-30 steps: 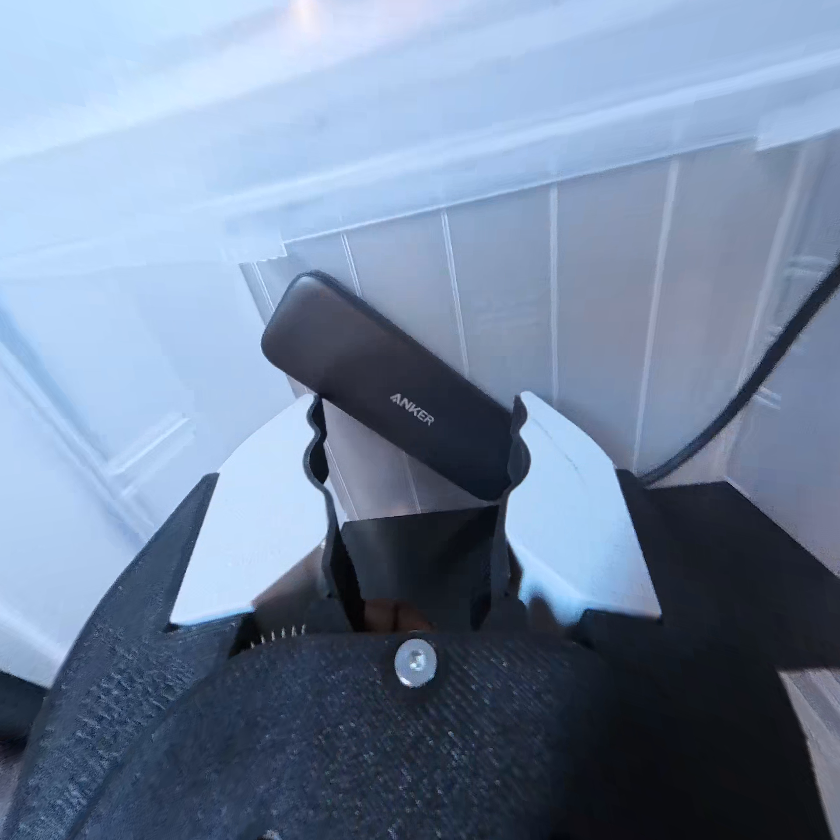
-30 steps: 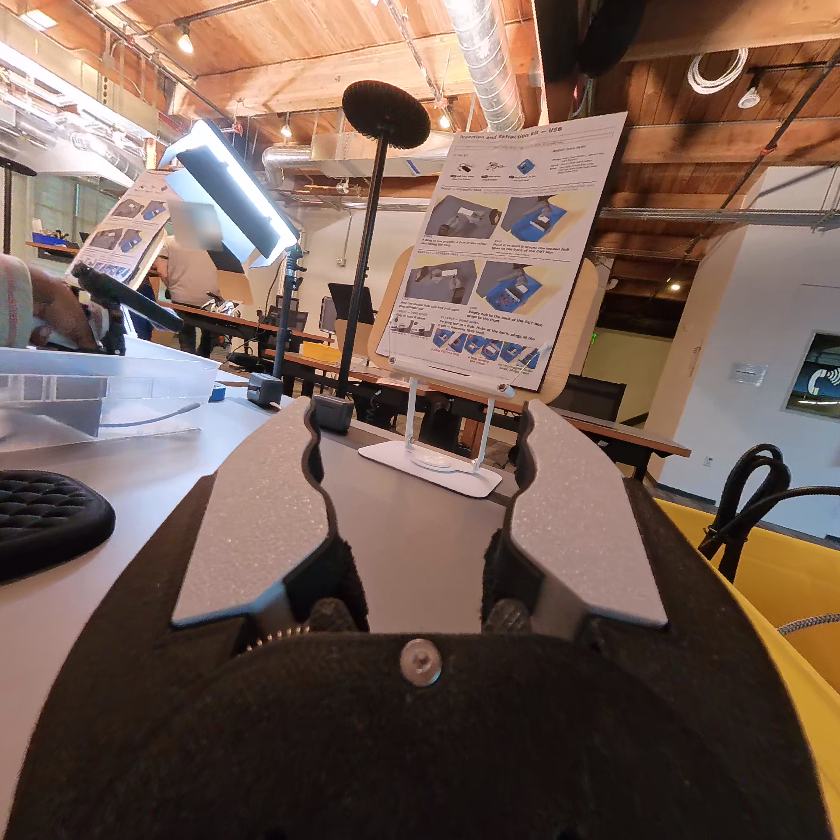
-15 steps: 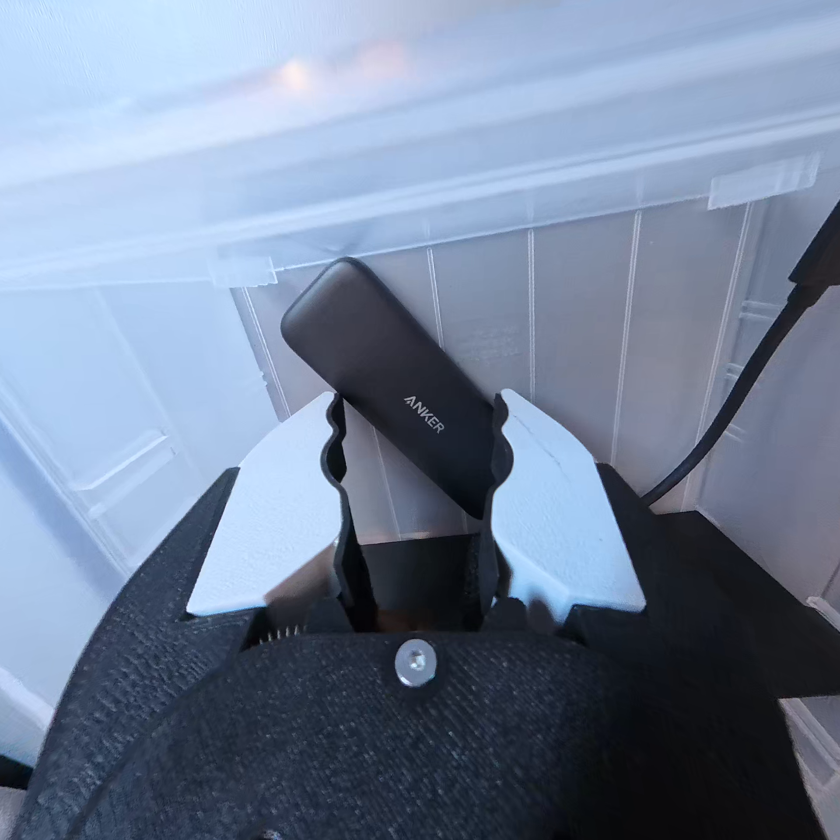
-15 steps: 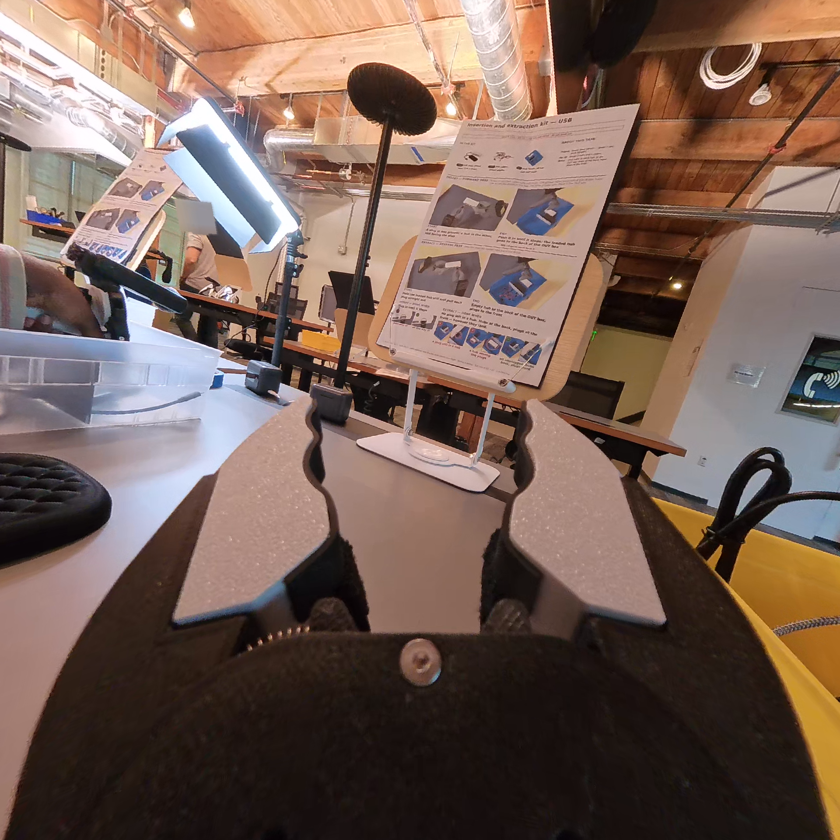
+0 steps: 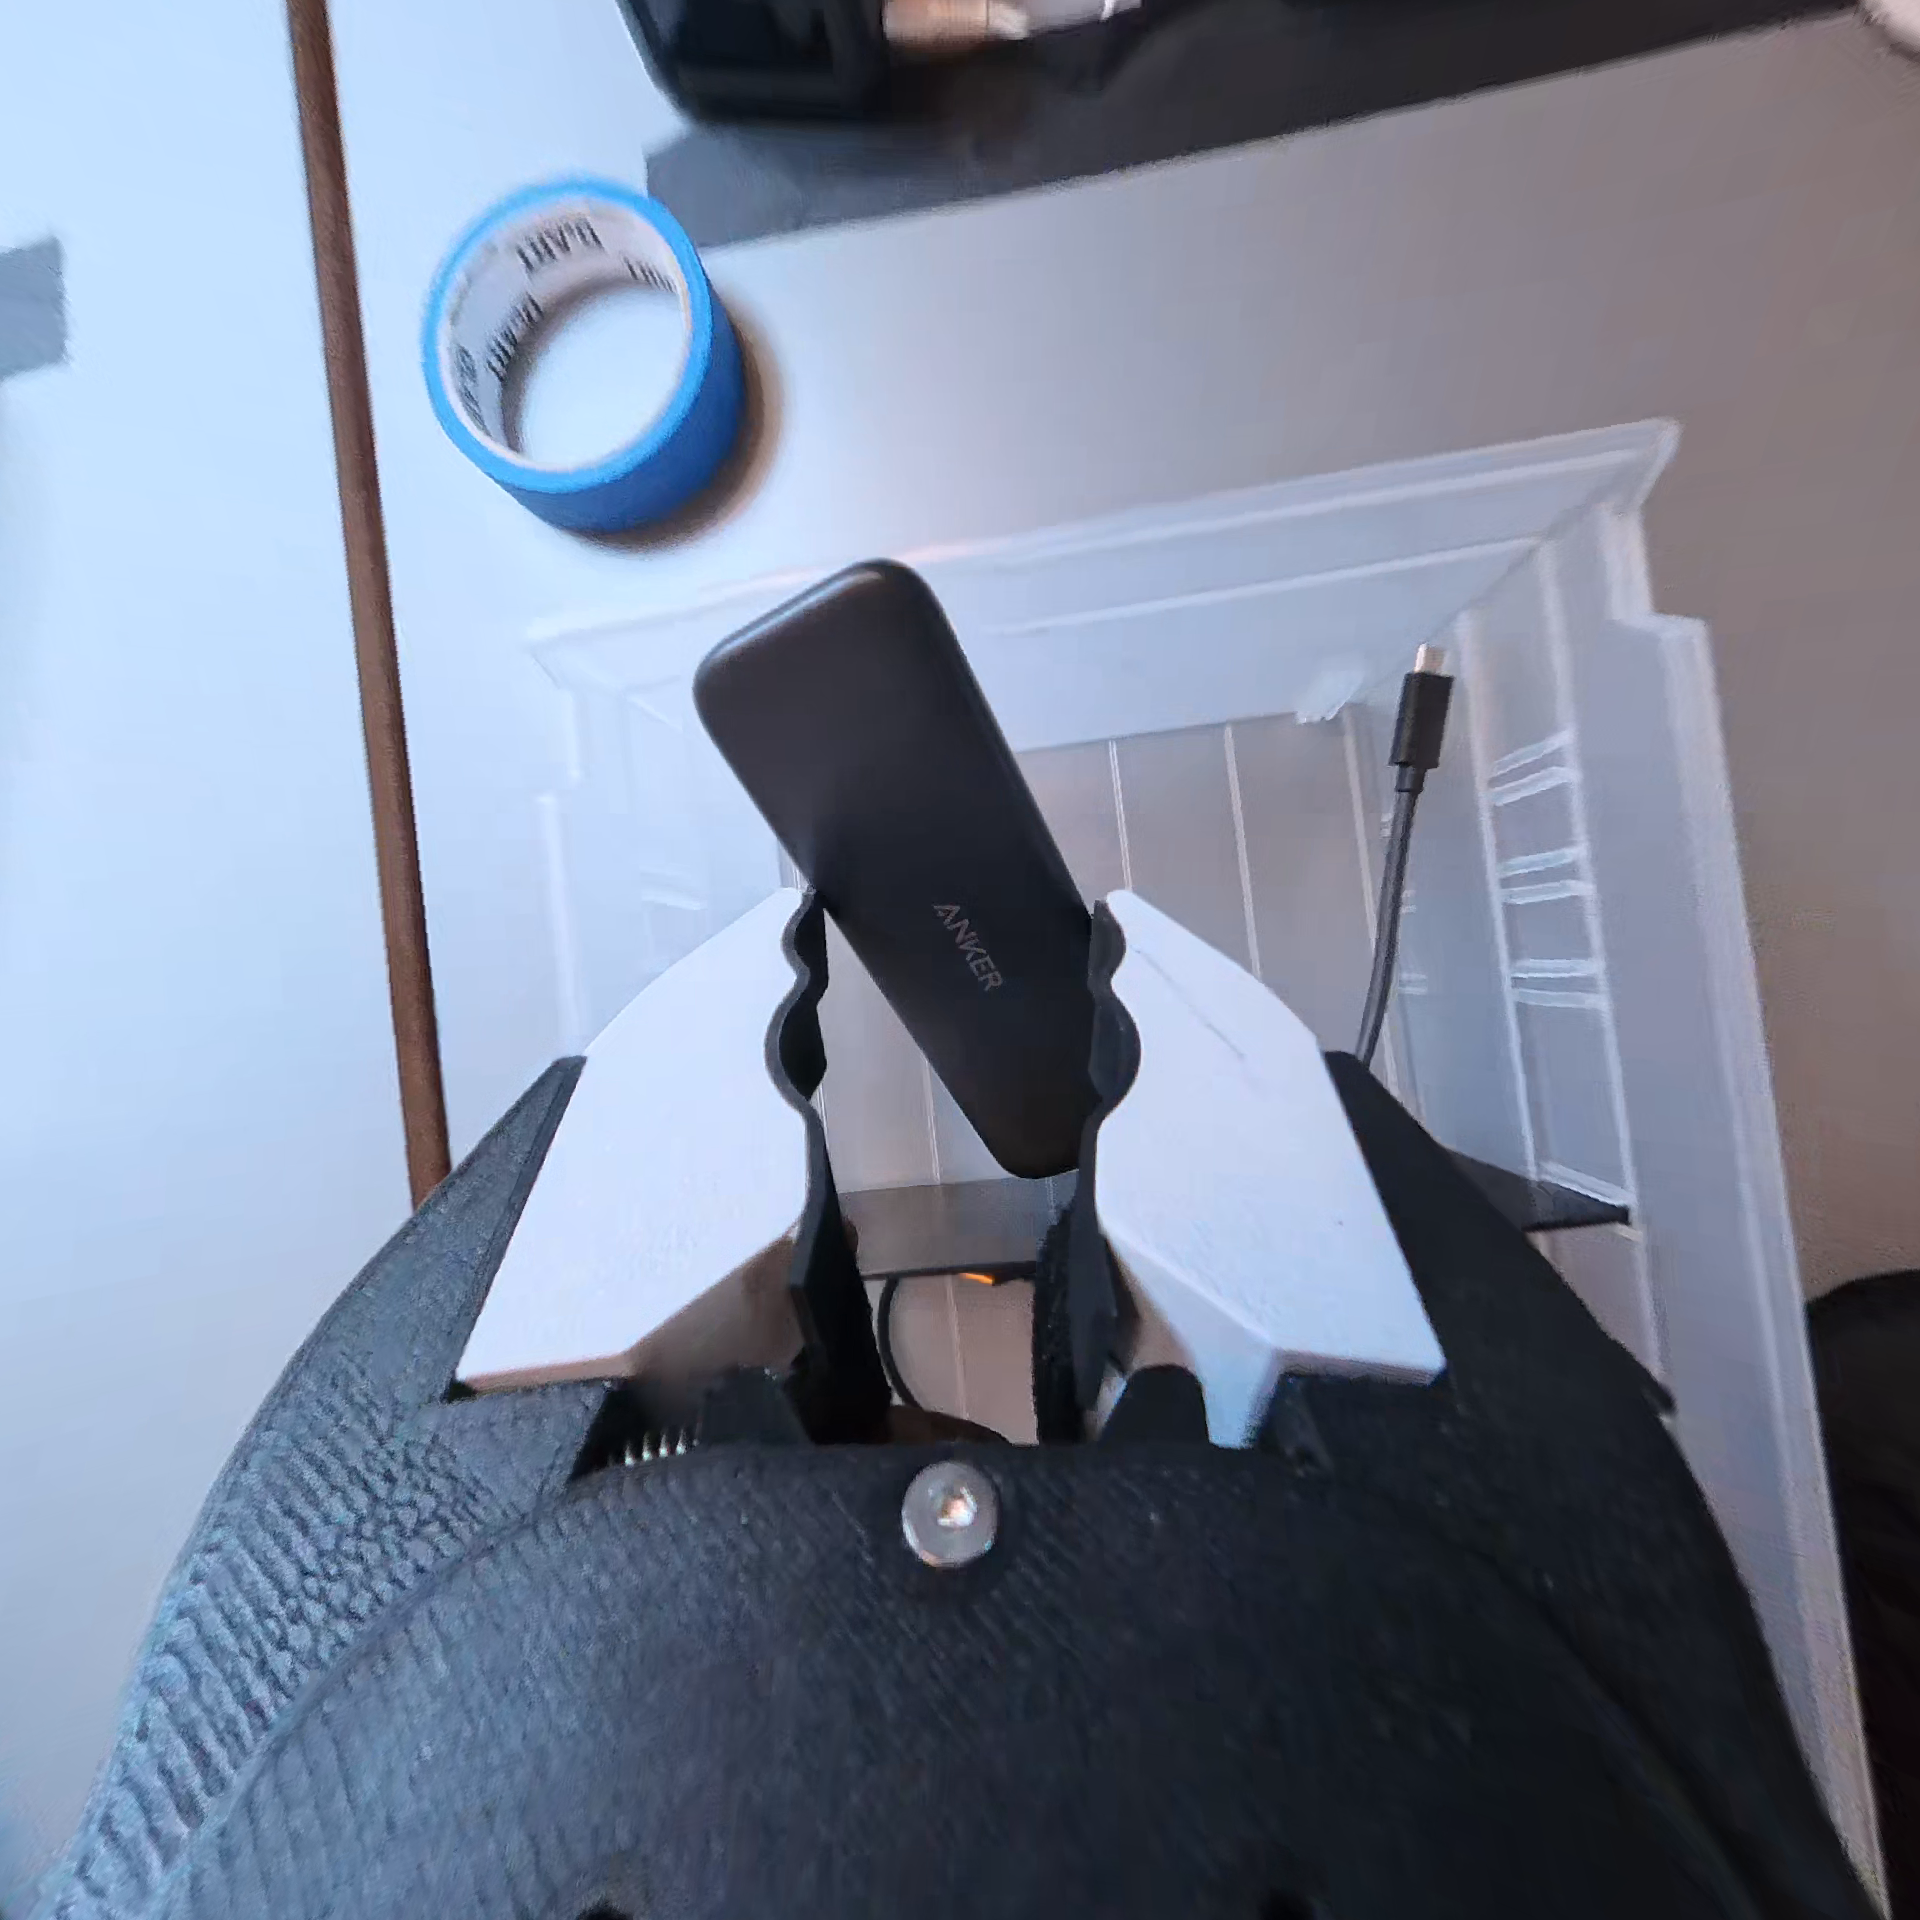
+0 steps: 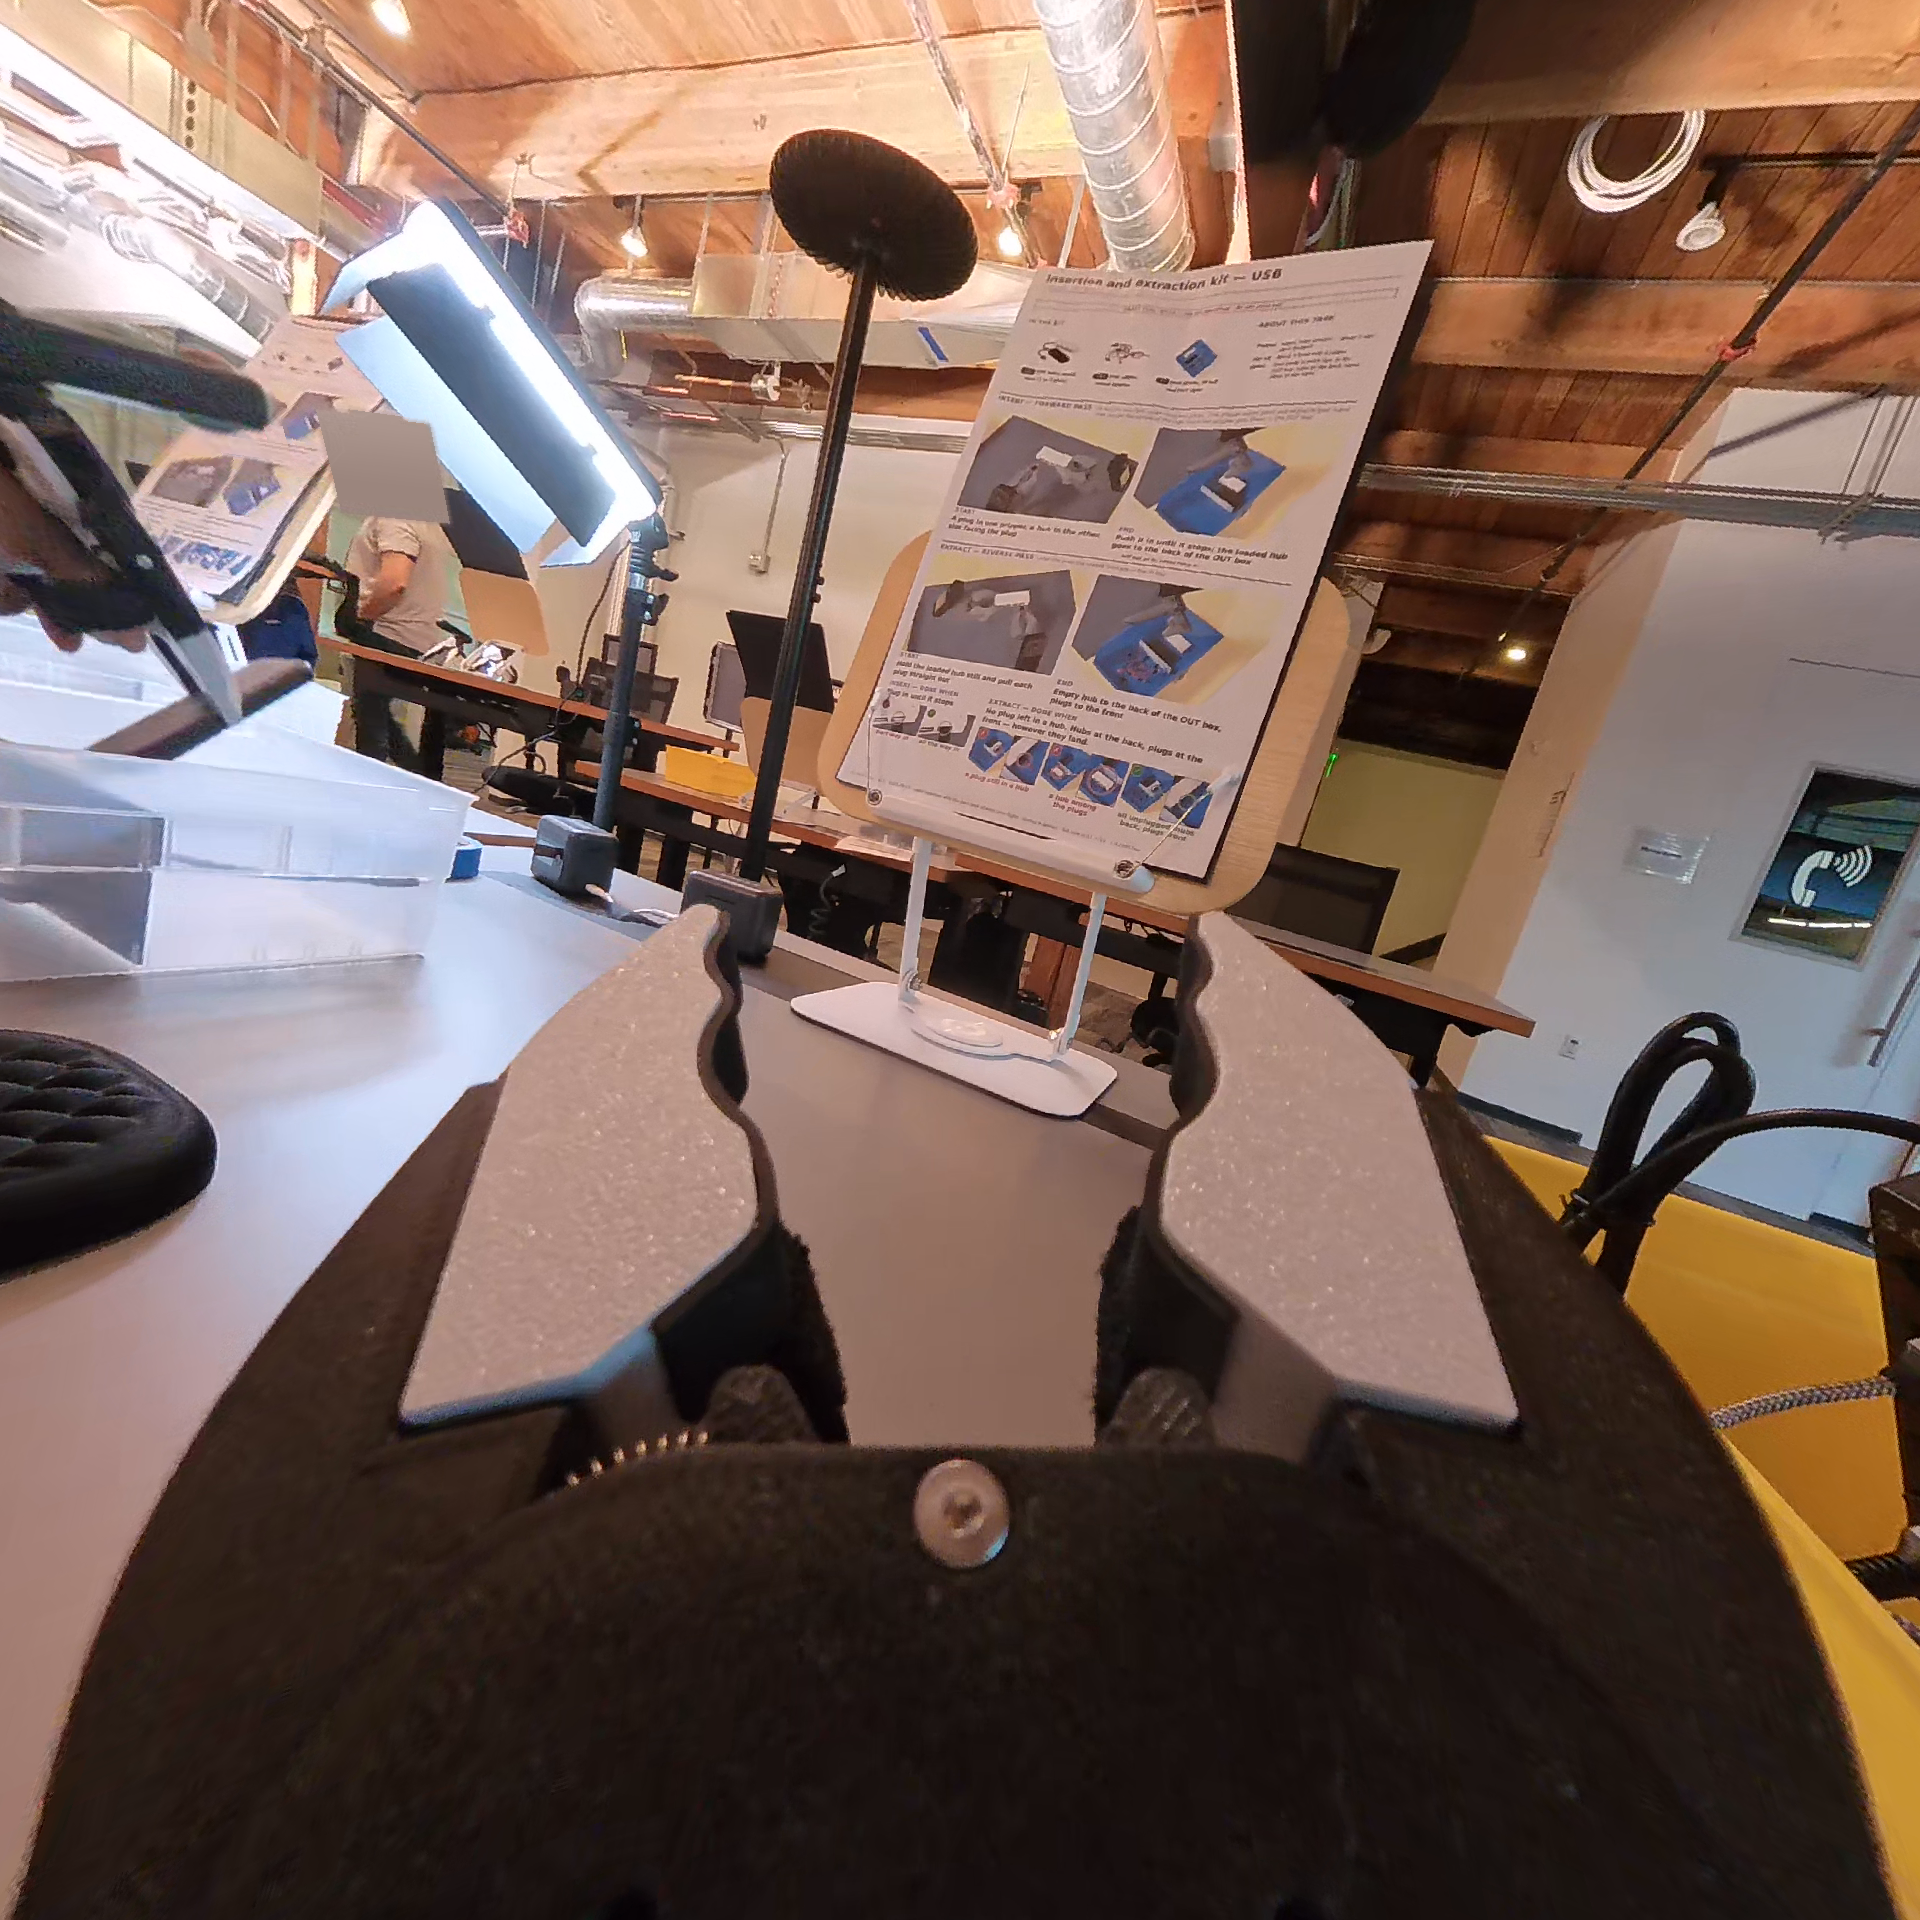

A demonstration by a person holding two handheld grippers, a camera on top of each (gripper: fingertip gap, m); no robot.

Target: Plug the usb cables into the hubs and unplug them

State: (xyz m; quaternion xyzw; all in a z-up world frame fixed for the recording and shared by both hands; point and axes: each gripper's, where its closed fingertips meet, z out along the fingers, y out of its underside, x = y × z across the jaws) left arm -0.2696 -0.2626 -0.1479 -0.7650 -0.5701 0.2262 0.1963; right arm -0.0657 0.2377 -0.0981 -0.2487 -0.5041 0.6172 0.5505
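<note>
Closest in, a dark hub (image 5: 914, 862) is pinched at its lower end between the fingers of the left gripper (image 5: 951, 997), tilted up and to the left, and is held above a clear plastic bin (image 5: 1558, 790). Inside that bin a black cable (image 5: 1397, 862) is seen, its plug pointing up along the far right wall. Beyond the bin's rim a blue tape roll (image 5: 582, 353) is laid on the grey table (image 5: 1247, 332). Meanwhile the right gripper (image 6: 951, 1023) is kept spread with nothing between its fingers, low over the table, and an instruction sheet on a stand (image 6: 1132, 582) is faced farther off.
</note>
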